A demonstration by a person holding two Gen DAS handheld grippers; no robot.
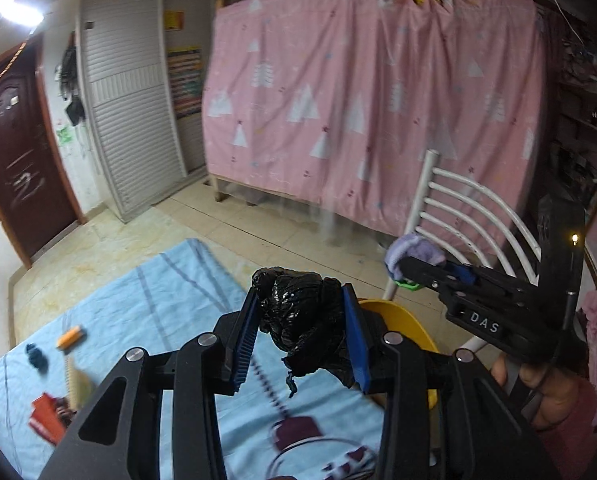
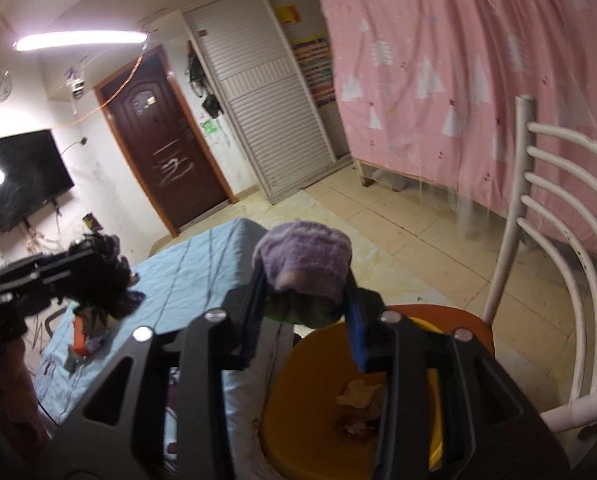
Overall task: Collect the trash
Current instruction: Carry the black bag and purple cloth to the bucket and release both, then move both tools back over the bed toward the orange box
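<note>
Bin (image 2: 298, 400) lies just below and ahead of your right claw (image 2: 306, 300), which seems to grasp the purple cloth wad (image 2: 302, 260), while your left claw (image 1: 302, 320), farther off, clenches black bag (image 1: 302, 312).

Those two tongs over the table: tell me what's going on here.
A person is collecting trash with handheld tongs. The left tongs are clamped on a crumpled black plastic bag above the blue tablecloth. The right tongs carry a purple fuzzy cloth with something green under it, above a yellow bin that already holds scraps. More litter remains on the cloth.
</note>
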